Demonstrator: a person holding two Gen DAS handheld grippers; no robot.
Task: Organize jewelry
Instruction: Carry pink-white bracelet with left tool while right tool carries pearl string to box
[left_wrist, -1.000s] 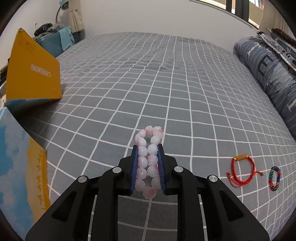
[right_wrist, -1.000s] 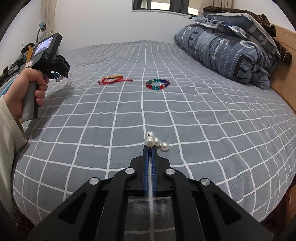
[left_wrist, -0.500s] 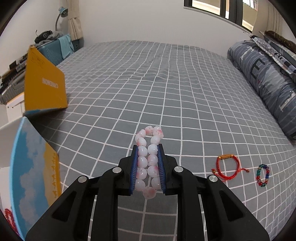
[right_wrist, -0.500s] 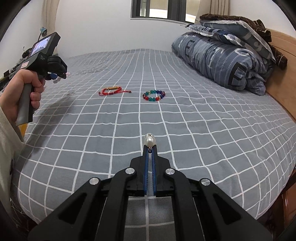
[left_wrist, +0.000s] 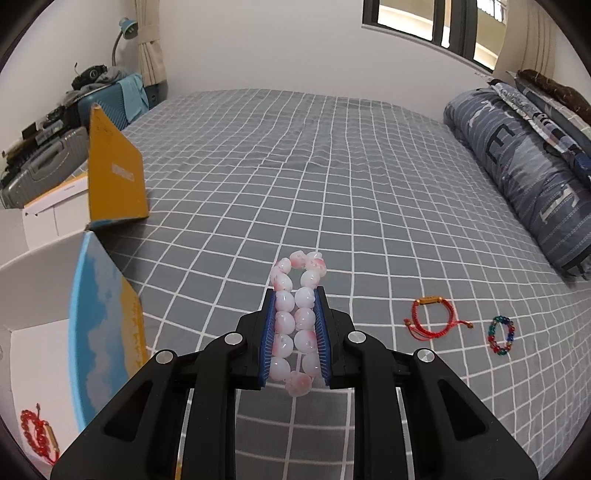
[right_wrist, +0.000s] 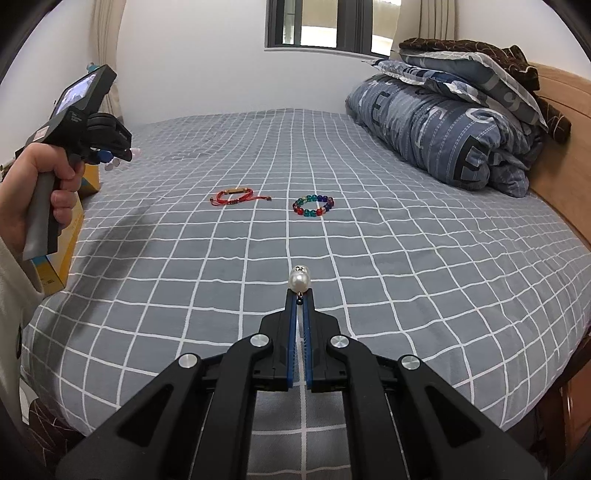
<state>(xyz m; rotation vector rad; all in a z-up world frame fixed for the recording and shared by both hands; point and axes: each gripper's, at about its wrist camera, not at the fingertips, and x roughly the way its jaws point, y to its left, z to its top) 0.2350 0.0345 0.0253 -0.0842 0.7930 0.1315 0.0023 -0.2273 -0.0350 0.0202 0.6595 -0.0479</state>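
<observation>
Left gripper (left_wrist: 294, 295) clamped on pink bead bracelet (left_wrist: 297, 321), now raised beside open box (left_wrist: 44, 325), right gripper (right_wrist: 300, 295) pinching pearl piece (right_wrist: 300, 279), red cord bracelet (left_wrist: 434, 318) and multicolour bead bracelet (left_wrist: 501, 335) right of box.

A bedroom in a home is shown.

A bed (right_wrist: 369, 155) covered with a grey checked sheet is seen filling both views, with a folded blue quilt (right_wrist: 436, 129) stacked against a wooden headboard (right_wrist: 561, 122). A window (right_wrist: 321, 22) is set in the white wall behind, curtains (left_wrist: 151, 48) are hung beside it, and suitcases (left_wrist: 48, 166) and a desk lamp (left_wrist: 127, 31) are kept along the side.
</observation>
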